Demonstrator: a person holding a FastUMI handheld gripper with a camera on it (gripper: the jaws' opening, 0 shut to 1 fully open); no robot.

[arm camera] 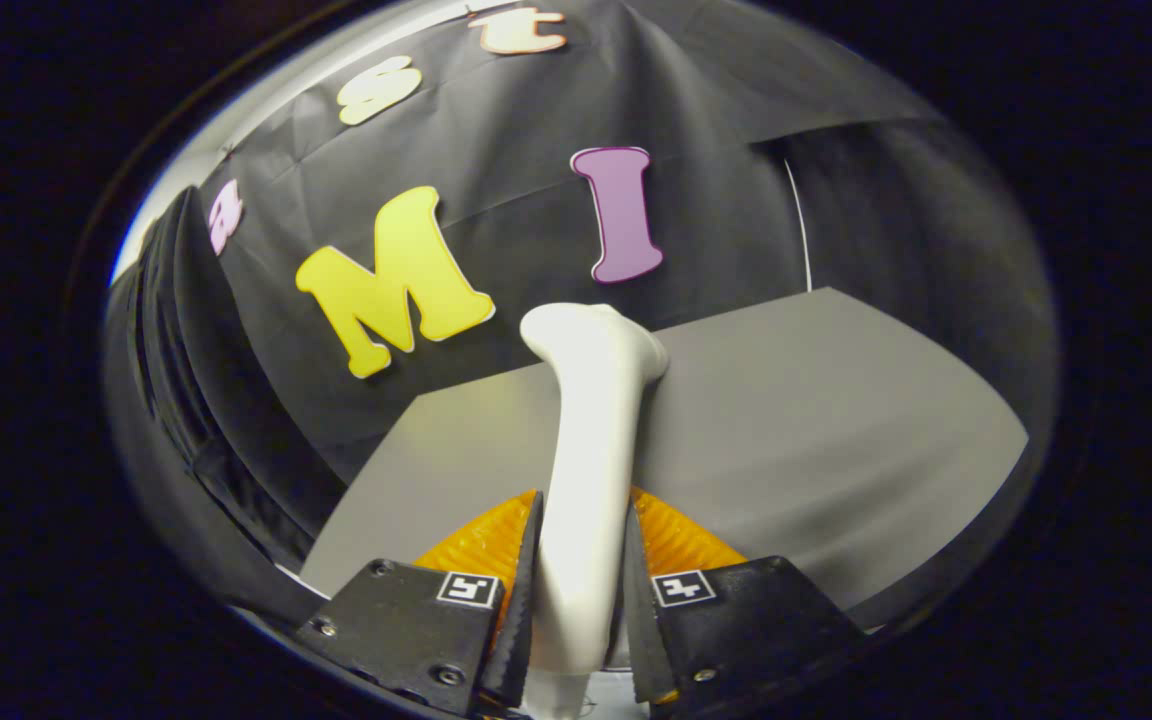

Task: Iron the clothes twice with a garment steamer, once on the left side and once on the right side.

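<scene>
Black cloth hangs behind a grey tabletop, with dark garments hanging off to one side. No brand writing is legible on the garment steamer, a smooth white wand with a flared head. The tool is clamped on its handle, both fingers pressing it, head reaching ahead over the tabletop.

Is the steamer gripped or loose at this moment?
Gripped: the gripper jaws are shut on the white steamer's handle, one pressing each side, above the grey table.
</scene>
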